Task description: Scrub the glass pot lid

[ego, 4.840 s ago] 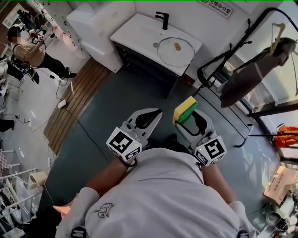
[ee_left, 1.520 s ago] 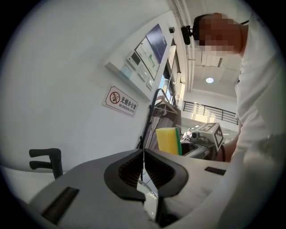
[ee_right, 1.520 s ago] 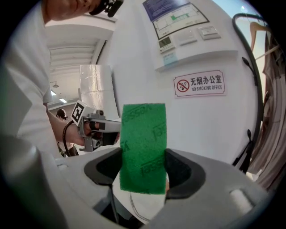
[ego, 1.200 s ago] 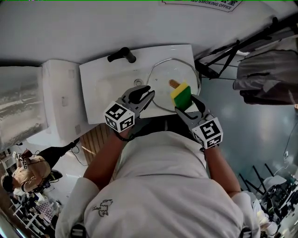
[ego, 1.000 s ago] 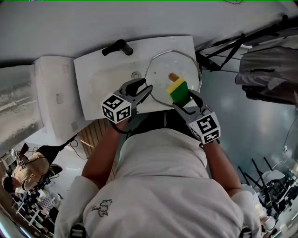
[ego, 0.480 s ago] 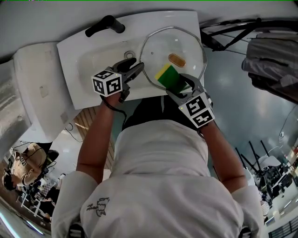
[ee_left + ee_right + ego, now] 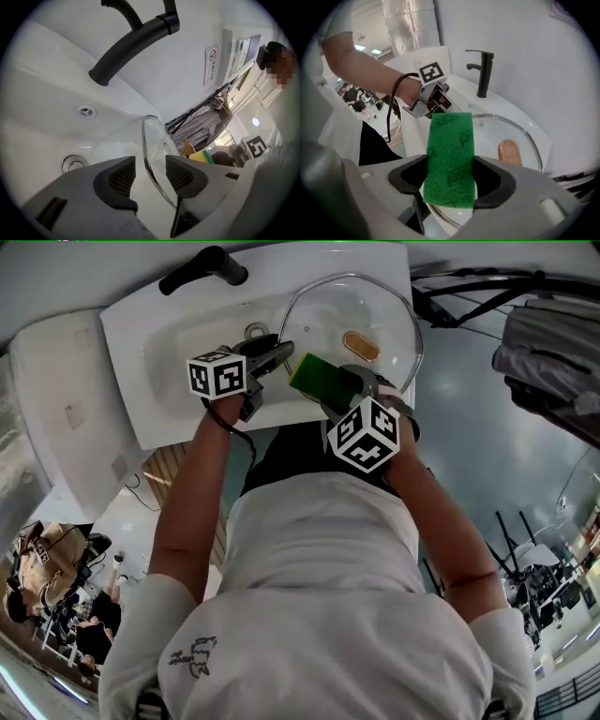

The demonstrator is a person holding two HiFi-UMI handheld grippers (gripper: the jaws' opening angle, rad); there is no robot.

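The glass pot lid (image 7: 349, 310) with a brown wooden knob (image 7: 361, 345) lies at the right end of the white sink (image 7: 141, 343). My left gripper (image 7: 272, 354) stands open at the lid's left edge. In the left gripper view the lid's metal rim (image 7: 151, 152) runs between the two pads (image 7: 123, 178) with a gap on each side. My right gripper (image 7: 330, 390) is shut on a green and yellow sponge (image 7: 317, 377), held over the lid's near edge. In the right gripper view the sponge (image 7: 450, 159) points green side up toward the lid (image 7: 520, 133).
A black faucet (image 7: 202, 263) stands at the sink's back, with the drain (image 7: 73, 163) and an overflow hole (image 7: 86, 111) in the basin. A white fixture (image 7: 56, 418) adjoins the sink's left. A black rack (image 7: 487, 287) with a grey bag (image 7: 562, 352) stands to the right.
The sink has come closer in view. Both grippers moved forward over it: the left one reached the lid's left rim, and the right one brought the sponge leftward over the lid's near edge.
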